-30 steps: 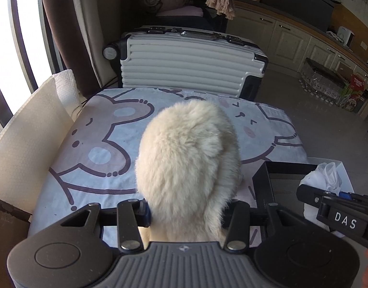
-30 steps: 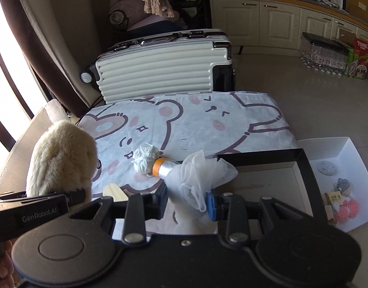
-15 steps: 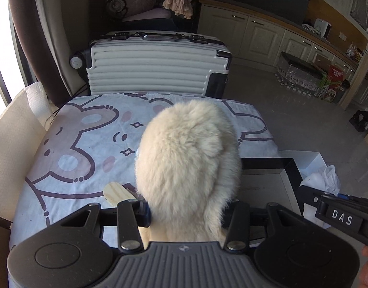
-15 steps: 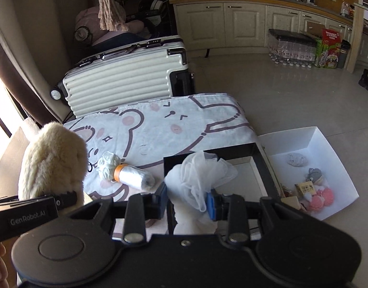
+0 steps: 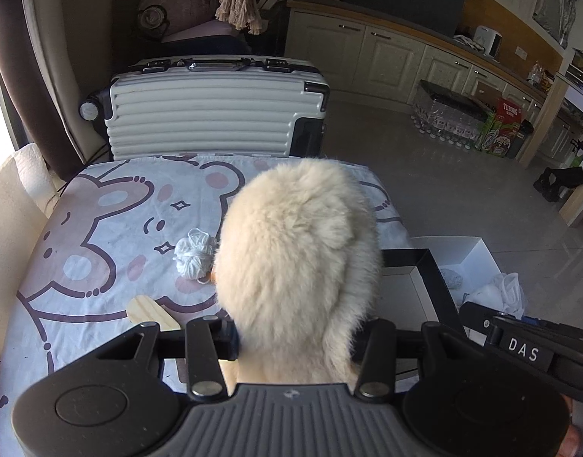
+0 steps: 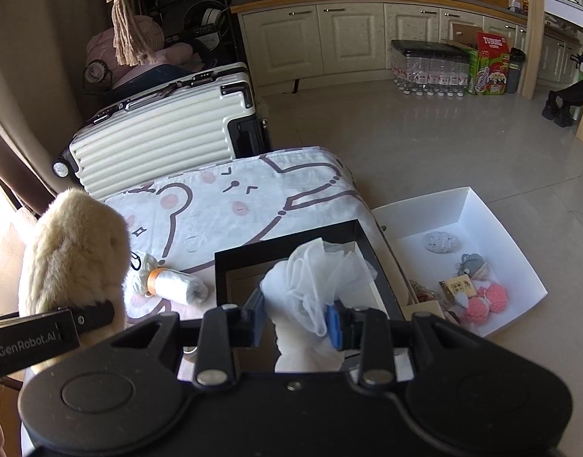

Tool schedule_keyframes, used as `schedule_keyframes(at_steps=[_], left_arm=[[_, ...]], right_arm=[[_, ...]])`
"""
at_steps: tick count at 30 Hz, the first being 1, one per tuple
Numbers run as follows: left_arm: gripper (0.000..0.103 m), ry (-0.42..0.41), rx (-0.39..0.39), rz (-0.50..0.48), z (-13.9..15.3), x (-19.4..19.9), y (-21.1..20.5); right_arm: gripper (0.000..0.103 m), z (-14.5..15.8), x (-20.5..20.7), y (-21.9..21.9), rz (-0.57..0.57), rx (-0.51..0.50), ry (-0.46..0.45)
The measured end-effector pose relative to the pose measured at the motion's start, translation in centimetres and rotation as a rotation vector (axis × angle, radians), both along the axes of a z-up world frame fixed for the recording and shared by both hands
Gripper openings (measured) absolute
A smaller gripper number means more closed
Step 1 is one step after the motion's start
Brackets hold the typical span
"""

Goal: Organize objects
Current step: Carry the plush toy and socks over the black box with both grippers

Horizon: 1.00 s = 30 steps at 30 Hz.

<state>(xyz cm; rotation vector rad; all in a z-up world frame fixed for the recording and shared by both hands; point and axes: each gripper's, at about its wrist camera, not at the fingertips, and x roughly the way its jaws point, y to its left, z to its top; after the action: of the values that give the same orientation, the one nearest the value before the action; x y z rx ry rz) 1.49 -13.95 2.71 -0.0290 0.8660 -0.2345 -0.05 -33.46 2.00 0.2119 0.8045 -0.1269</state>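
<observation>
Cream fluffy plush (image 5: pixel 297 251) clamped in left gripper (image 5: pixel 295 342), held above bear-print sheet (image 5: pixel 112 209). White mesh pouf (image 6: pixel 314 278) clamped in right gripper (image 6: pixel 295 323), over black tray (image 6: pixel 291 243). Yarn ball (image 5: pixel 194 253), orange-capped bottle (image 6: pixel 177 285), wooden paddle (image 5: pixel 150 310) lie on sheet. White box (image 6: pixel 481 236) of trinkets on tiled floor; ribbed suitcase (image 5: pixel 211 114) and kitchen cabinets (image 6: pixel 348 38) behind.

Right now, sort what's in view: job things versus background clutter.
Job: fluffy cream plush in left gripper, white mesh pouf in right gripper, black box, white tray, yarn ball.
Background: suitcase, water bottles.
</observation>
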Motion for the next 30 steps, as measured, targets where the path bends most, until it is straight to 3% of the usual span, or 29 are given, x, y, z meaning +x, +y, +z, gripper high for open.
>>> schedule_keyframes(at_steps=[5,9,20,30], left_arm=[[0.046,-0.010,-0.016,-0.011,0.1,-0.1,-0.3],[0.046,-0.005,-0.071,-0.008,0.2,0.1,0.0],[0.046,0.000,-0.079,-0.047,-0.8,1.2,-2.3],[0.046,0.049,-0.090,-0.063,-3.1,3.7,-3.7]], right_arm=[[0.034,0.0,-0.1,-0.6,-0.016,0.016,-0.012],[0.034,0.1,0.0,-0.9,-0.020,0.028,-0.021],[0.034,0.7,0.7,-1.7,-0.015,0.005,-0.030],[0.034,-0.9,2.7,-2.0,0.003,-0.009,0.001]])
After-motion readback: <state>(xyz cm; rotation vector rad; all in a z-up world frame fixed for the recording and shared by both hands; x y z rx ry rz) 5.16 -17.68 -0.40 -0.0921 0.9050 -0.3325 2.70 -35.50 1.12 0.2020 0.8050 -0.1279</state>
